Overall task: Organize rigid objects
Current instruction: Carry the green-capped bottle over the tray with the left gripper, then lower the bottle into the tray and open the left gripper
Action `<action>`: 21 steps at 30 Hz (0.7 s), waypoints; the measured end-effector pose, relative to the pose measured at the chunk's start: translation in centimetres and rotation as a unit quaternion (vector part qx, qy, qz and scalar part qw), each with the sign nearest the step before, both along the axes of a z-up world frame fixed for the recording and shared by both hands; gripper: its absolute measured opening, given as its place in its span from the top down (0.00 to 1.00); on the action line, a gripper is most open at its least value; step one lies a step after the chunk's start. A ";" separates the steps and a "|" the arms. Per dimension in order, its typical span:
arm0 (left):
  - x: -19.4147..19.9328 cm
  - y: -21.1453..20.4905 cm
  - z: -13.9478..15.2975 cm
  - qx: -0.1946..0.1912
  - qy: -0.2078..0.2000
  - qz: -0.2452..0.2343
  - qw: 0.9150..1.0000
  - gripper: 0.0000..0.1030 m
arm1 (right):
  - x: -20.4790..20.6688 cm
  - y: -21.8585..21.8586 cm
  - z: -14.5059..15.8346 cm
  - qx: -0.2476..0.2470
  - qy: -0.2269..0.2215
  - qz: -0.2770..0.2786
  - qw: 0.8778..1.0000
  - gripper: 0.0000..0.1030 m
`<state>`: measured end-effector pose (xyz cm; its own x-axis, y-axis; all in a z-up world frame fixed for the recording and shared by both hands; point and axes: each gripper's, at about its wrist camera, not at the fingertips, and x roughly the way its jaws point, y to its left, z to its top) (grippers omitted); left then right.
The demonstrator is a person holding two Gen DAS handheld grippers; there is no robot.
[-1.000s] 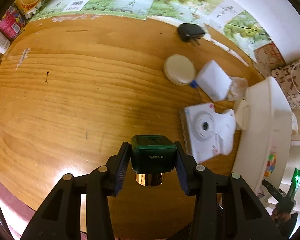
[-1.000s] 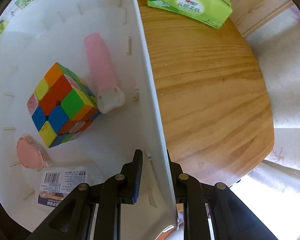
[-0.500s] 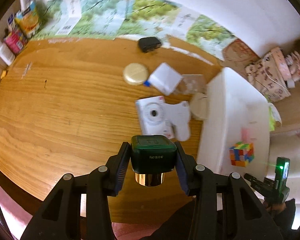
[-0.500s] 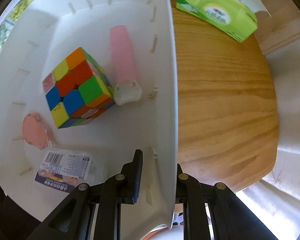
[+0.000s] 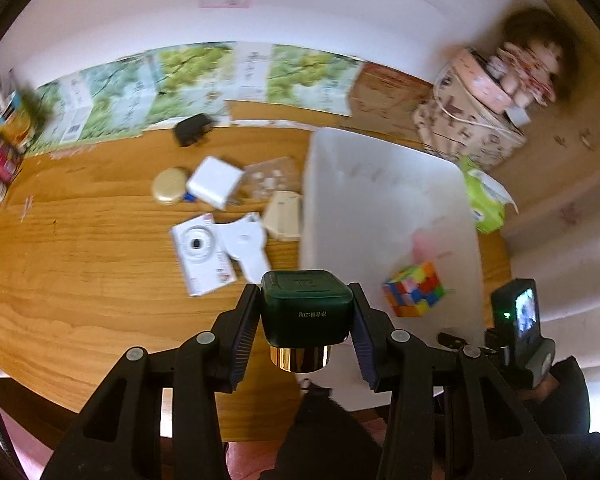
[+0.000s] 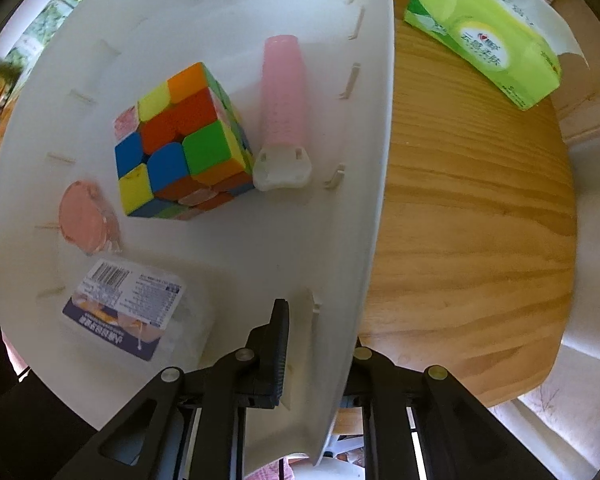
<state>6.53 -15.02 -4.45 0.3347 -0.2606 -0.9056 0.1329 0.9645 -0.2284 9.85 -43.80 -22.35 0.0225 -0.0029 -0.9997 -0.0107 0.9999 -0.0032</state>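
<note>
My left gripper (image 5: 305, 316) is shut on a dark green jar with a gold base (image 5: 305, 308), held above the table's front edge beside the white bin (image 5: 380, 184). My right gripper (image 6: 316, 344) is shut on the bin's wall (image 6: 364, 184), one finger inside and one outside. The bin holds a colour cube (image 6: 180, 144), a pink tube with a white cap (image 6: 282, 96), a pink round piece (image 6: 82, 216) and a labelled clear packet (image 6: 128, 300). The cube (image 5: 414, 288) shows in the left wrist view too.
On the wooden table (image 5: 80, 240) left of the bin lie a white camera (image 5: 200, 252), a white flat piece (image 5: 246, 244), a beige box (image 5: 284, 216), a white charger block (image 5: 214, 182), a gold round tin (image 5: 170, 186) and a black adapter (image 5: 192, 130). A green tissue pack (image 6: 488, 28) lies right of the bin.
My left gripper has risen and swung right with the green jar, bringing the bin and cube into view. The bin's wall in my right gripper has tilted further right.
</note>
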 end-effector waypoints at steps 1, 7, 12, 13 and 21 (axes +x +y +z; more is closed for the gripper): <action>-0.1 -0.8 0.0 0.000 0.000 -0.006 1.000 0.54 | -0.7 -0.3 -0.7 0.002 -0.002 0.004 1.000 0.88; -0.8 -4.6 -0.6 0.005 0.008 -0.028 1.000 0.54 | -1.1 -1.0 -0.6 0.014 -0.007 0.028 0.999 0.91; -1.1 -7.5 -1.3 0.005 0.014 -0.043 0.999 0.54 | -1.8 -0.7 -0.8 0.005 -0.008 0.062 0.998 0.91; -1.1 -7.9 -1.5 0.006 0.017 -0.045 0.999 0.54 | -1.9 -0.7 -0.8 0.001 -0.009 0.071 0.997 0.91; -1.3 -10.8 -3.0 0.026 0.029 -0.056 0.998 0.54 | -2.3 0.1 -1.3 0.010 -0.008 0.094 0.996 0.89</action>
